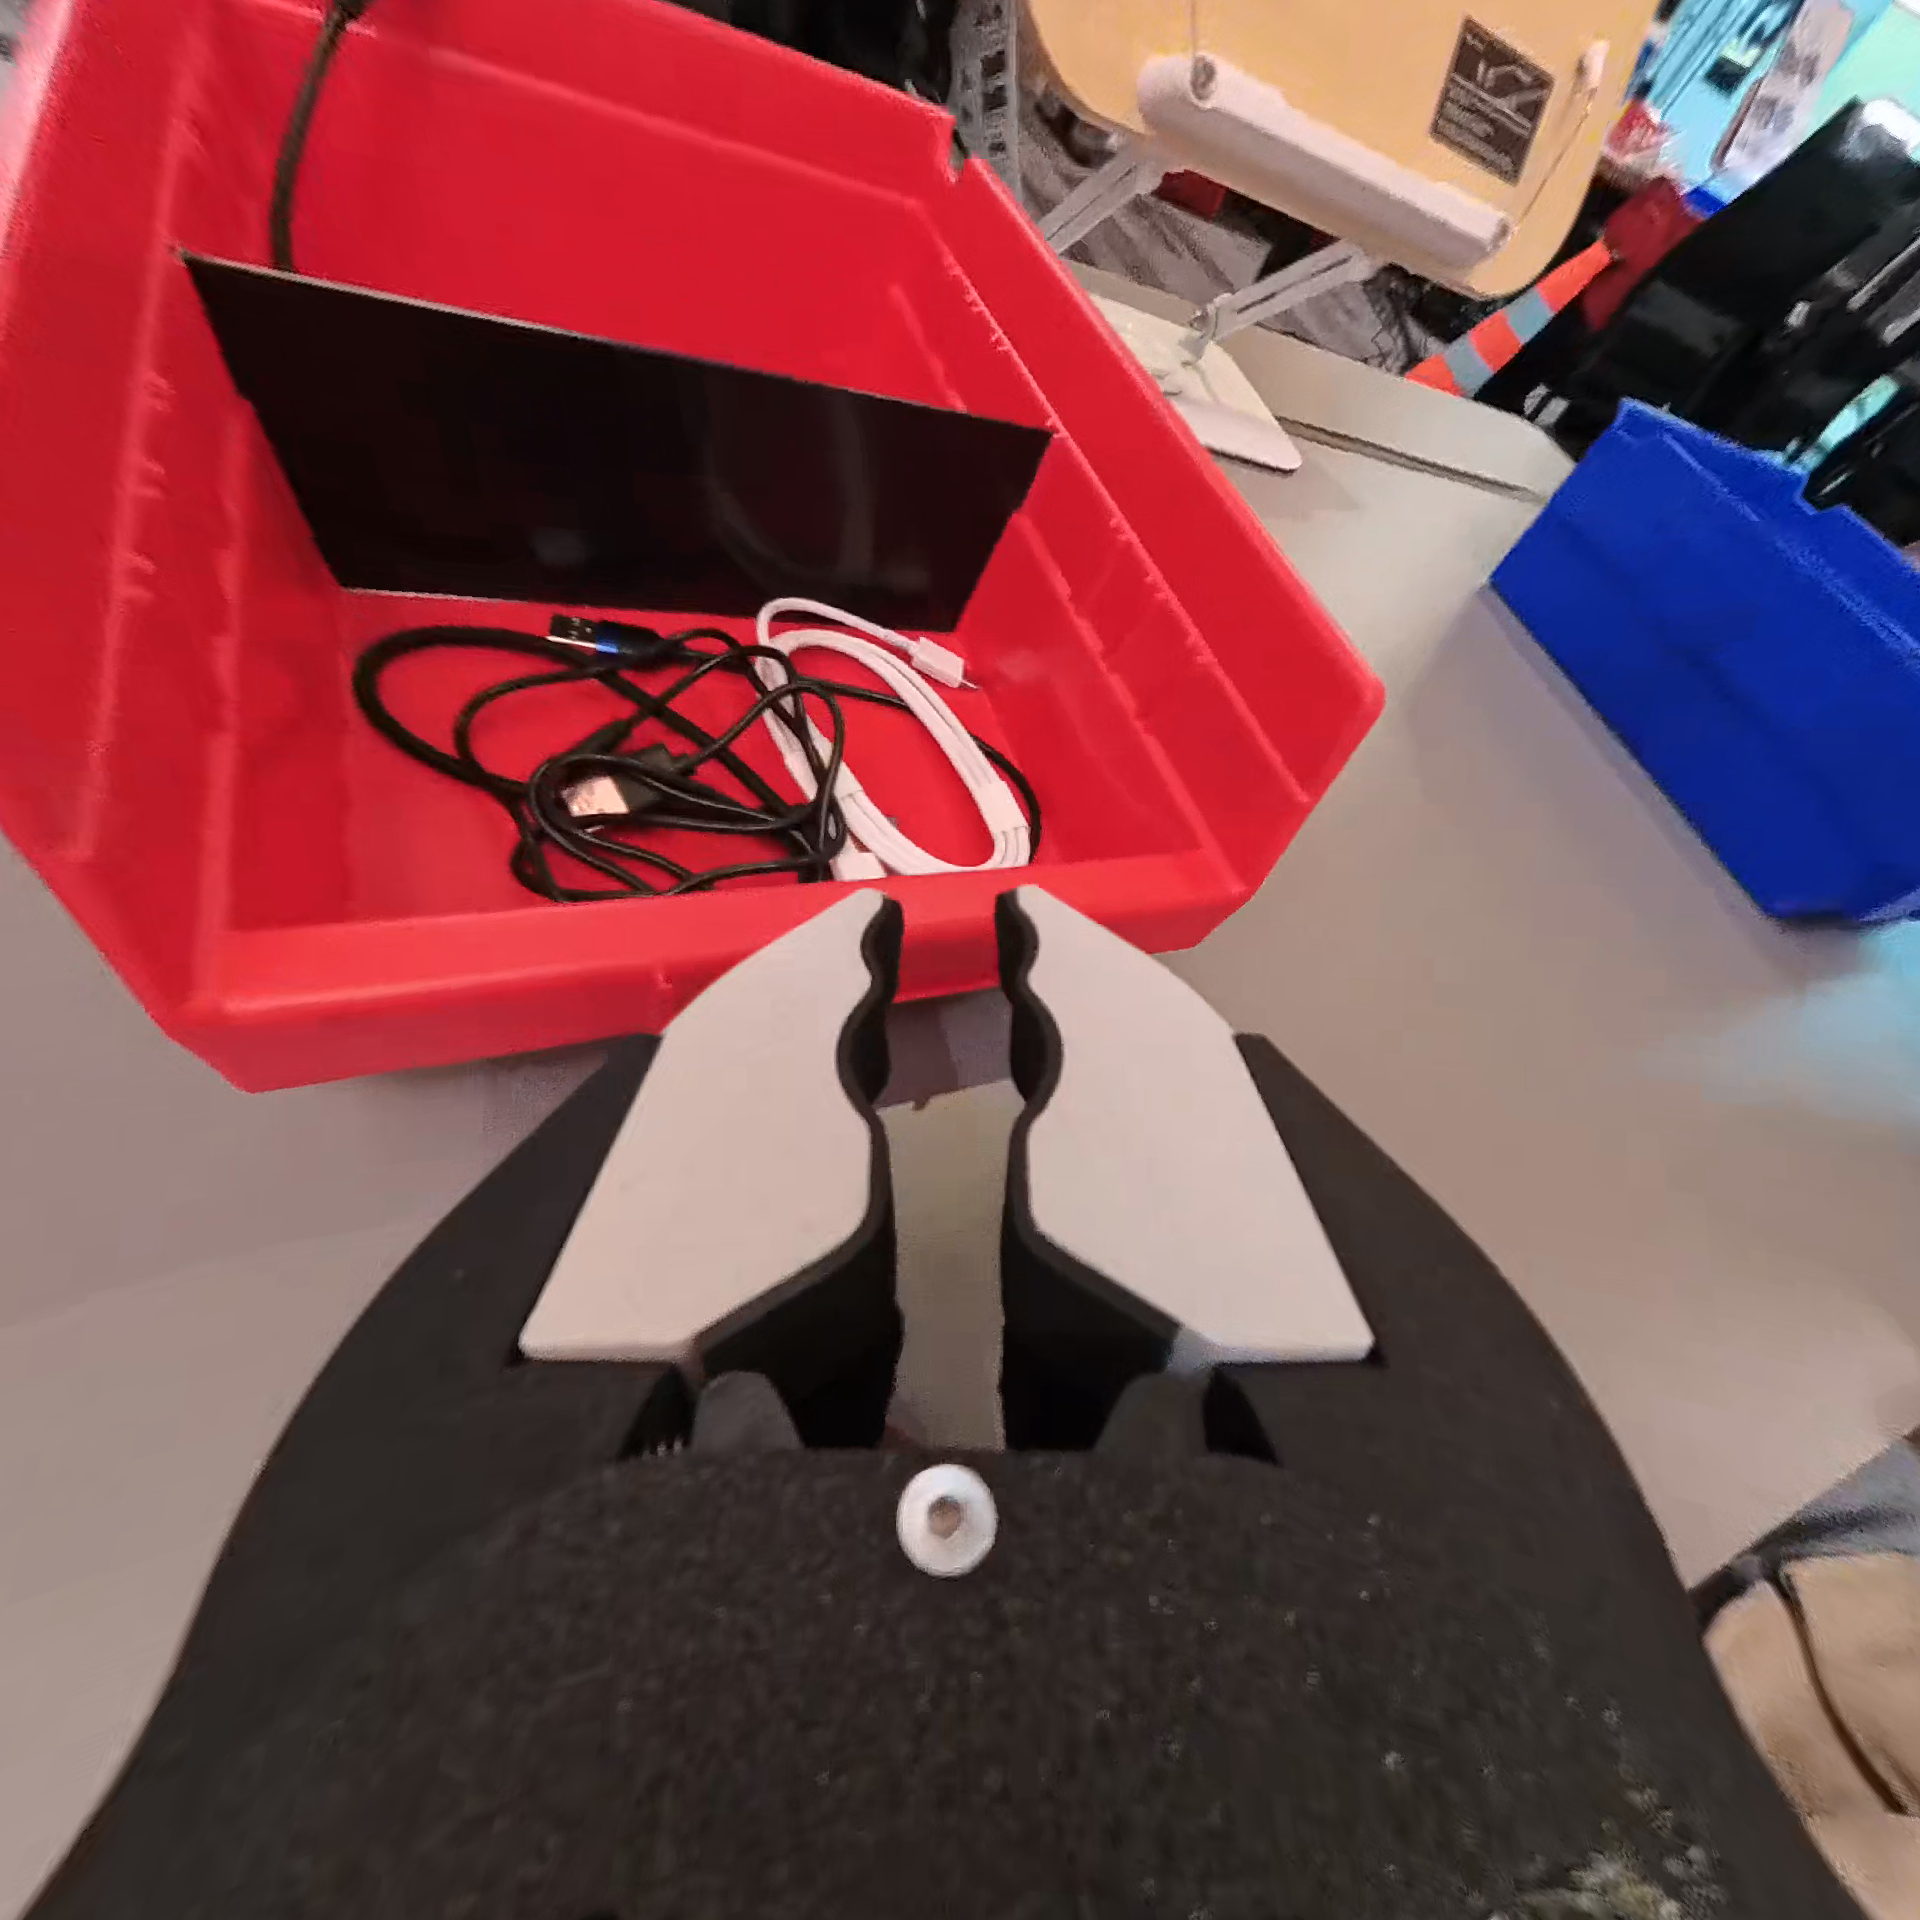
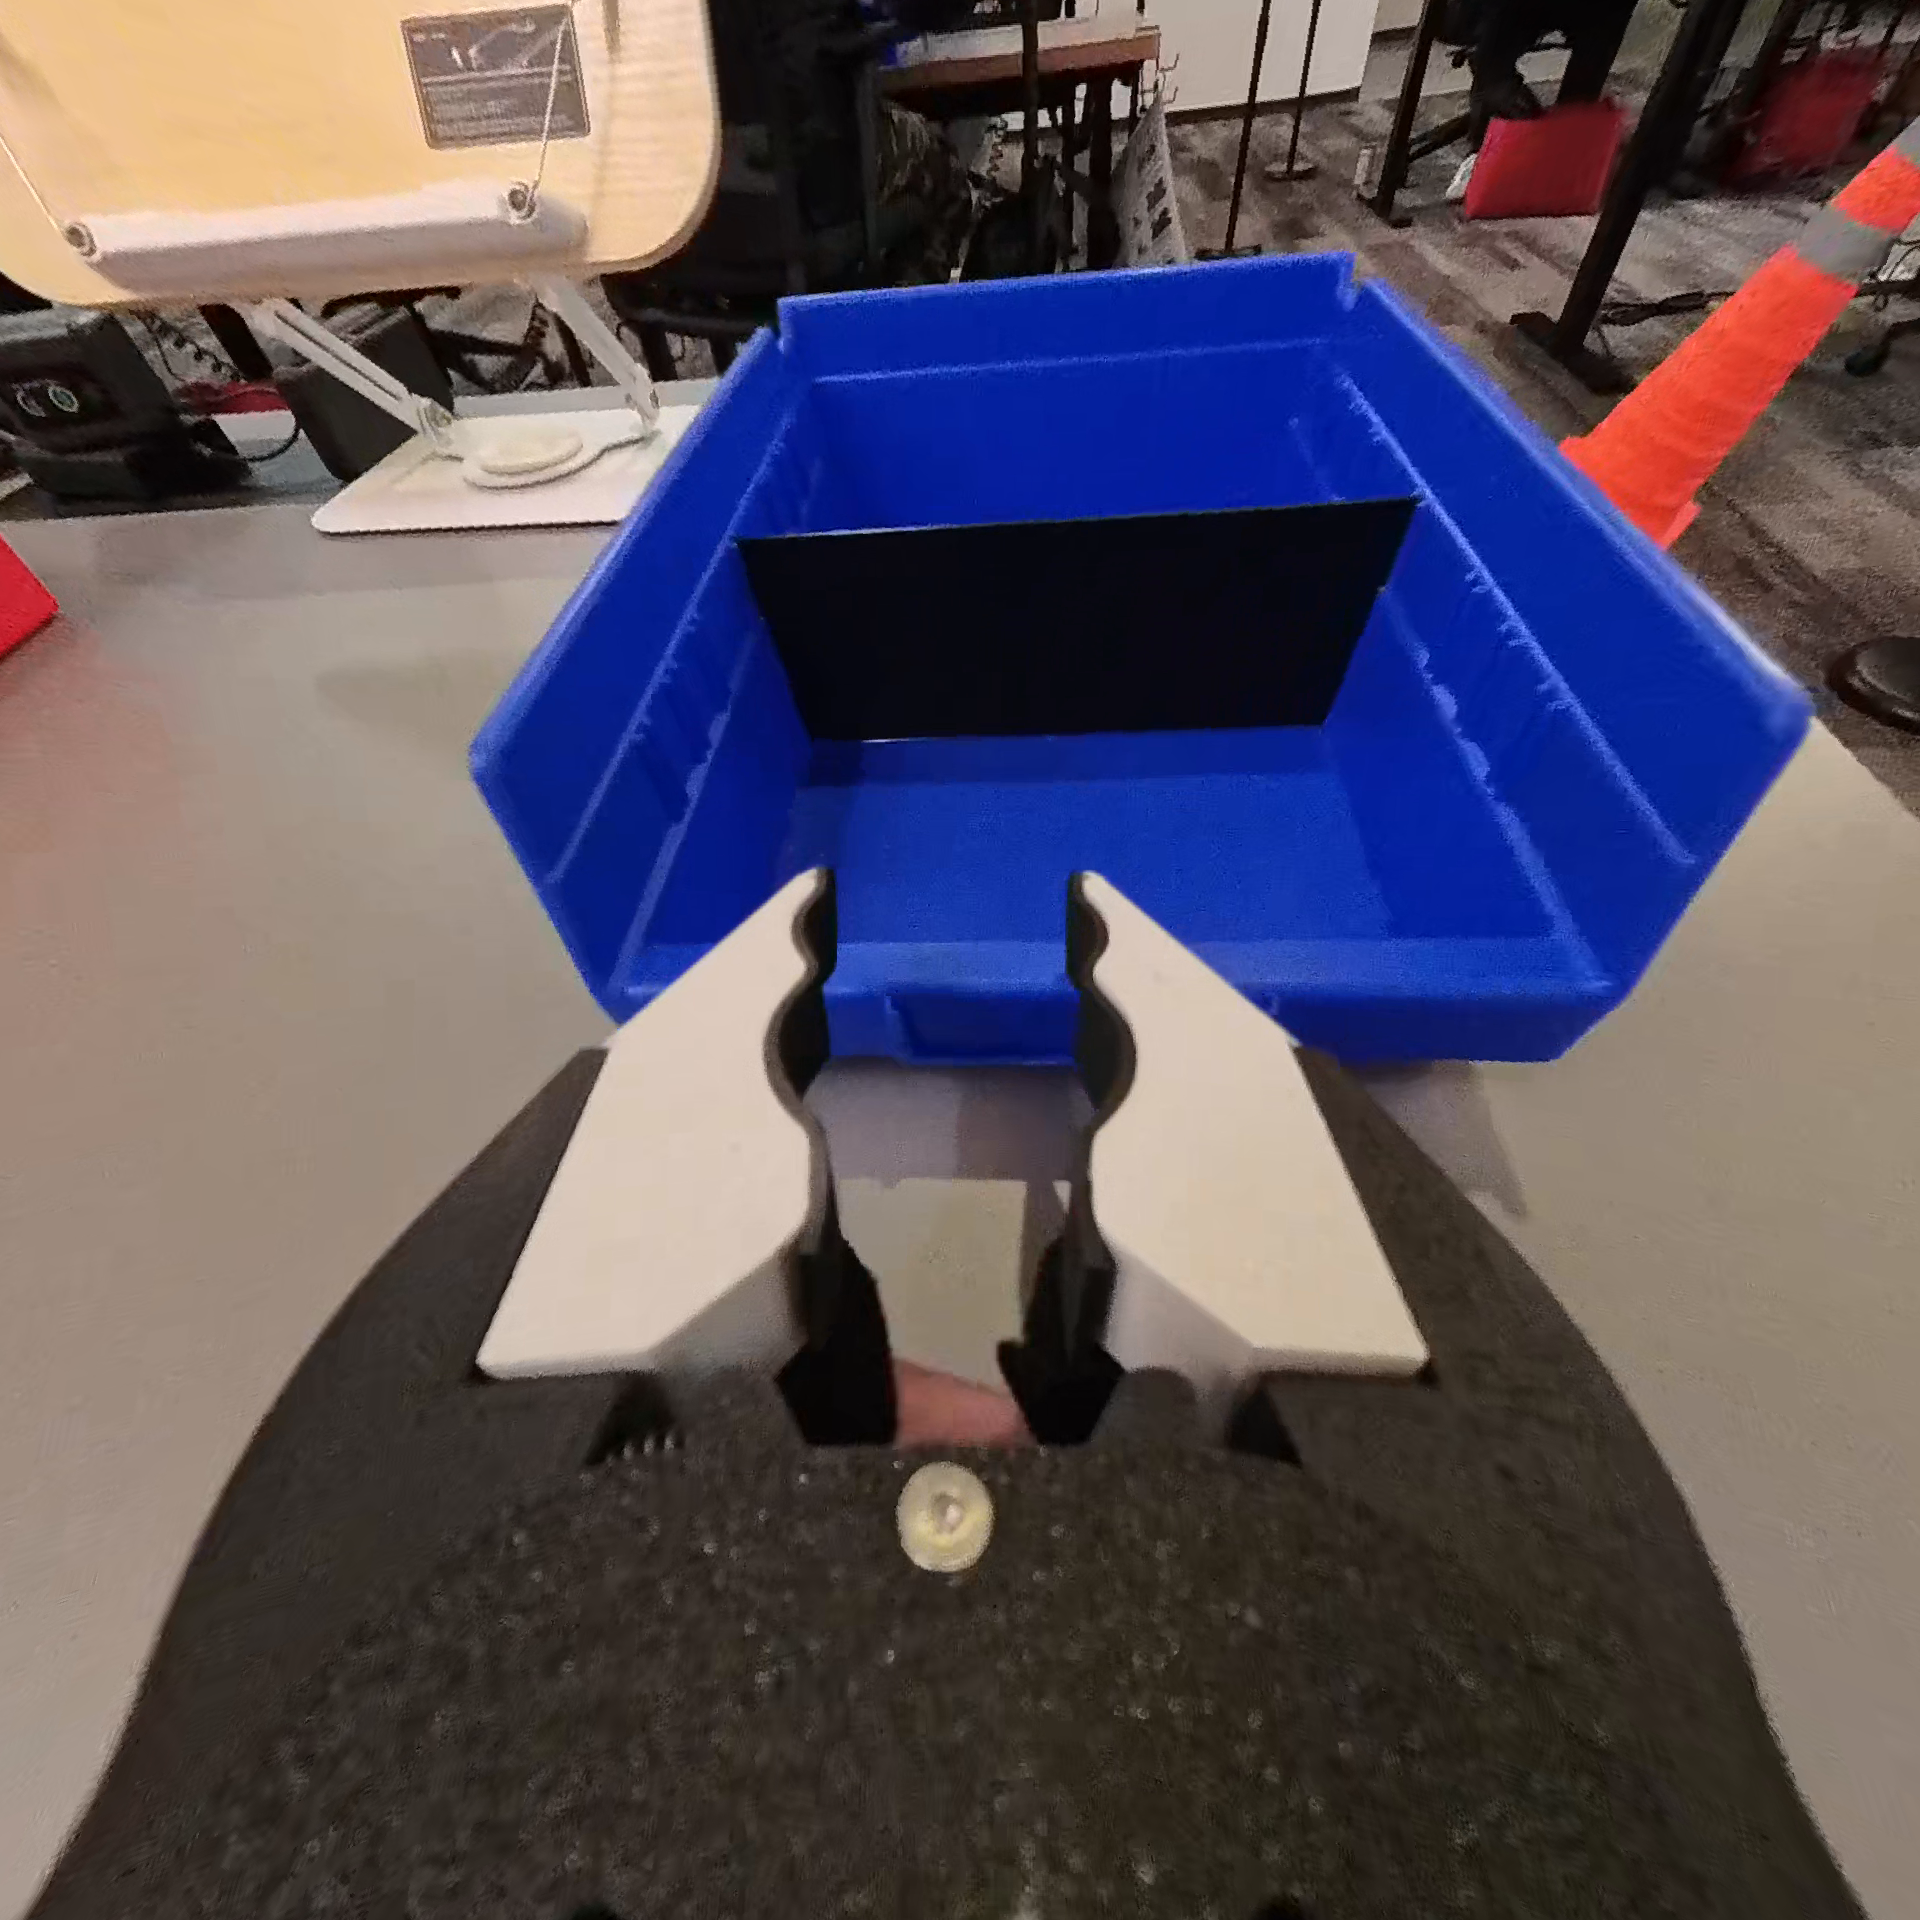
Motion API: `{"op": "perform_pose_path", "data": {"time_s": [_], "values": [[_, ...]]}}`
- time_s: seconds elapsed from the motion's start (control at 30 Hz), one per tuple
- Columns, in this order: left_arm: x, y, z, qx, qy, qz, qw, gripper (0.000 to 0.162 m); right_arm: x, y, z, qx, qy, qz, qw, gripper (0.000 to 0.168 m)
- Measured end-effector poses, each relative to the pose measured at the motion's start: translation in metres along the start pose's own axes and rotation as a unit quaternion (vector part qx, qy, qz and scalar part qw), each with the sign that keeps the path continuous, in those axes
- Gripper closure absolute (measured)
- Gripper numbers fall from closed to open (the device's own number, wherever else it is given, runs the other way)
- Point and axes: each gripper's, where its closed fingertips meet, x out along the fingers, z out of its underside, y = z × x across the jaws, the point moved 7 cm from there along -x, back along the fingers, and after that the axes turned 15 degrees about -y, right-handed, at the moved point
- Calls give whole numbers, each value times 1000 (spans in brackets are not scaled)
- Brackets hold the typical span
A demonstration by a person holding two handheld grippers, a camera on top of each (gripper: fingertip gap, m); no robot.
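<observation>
the left gripper point(image 1: 943, 906) has its fingers point(image 1: 769, 1091) a little apart, holding nothing, tips over the front lip of the red bin point(image 1: 623, 977). just ahead, in the bin's front compartment, lies a tangle of black cables point(image 1: 644, 769), and touching it on the right, a coiled white cable point(image 1: 914, 758) whose long axis runs away from the fingers, its plug toward the black divider point(image 1: 623, 478). the divider stands upright across the bin, closing the compartment at the back. the red walls slope up on both sides, so the open way in is from above and over the low front lip. a black cord point(image 1: 301, 135) hangs over the bin's far left wall.

the right gripper point(image 2: 949, 899) has its fingers point(image 2: 686, 1122) spread wider, also holding nothing, tips over the front lip of the blue bin point(image 2: 1714, 717). nothing shows in the compartment before its dark divider point(image 2: 1060, 623); behind the divider i cannot tell.

both bins sit on the grey desk point(image 2: 260, 883), well apart, the blue one to the right of the red. the left fingers are nearer the cables. beyond stand a white stand point(image 2: 436, 488) and an orange cone point(image 2: 1745, 353).
</observation>
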Motion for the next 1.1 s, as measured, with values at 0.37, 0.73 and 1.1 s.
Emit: {"op": "perform_pose_path", "data": {"time_s": [0.37,0.73,1.1], "values": [[1,-2,1,17,-12,-36,999,144,-4,-4,0,8,4,-10,1000,126],[-7,1,-4,38,8,-16,999,131,-20,-90,9,-66,34,-124,989,128],[31,-2,-93,5,-181,-38,983,112,-11,-109,15,-93,19,-146,985,128]]}}
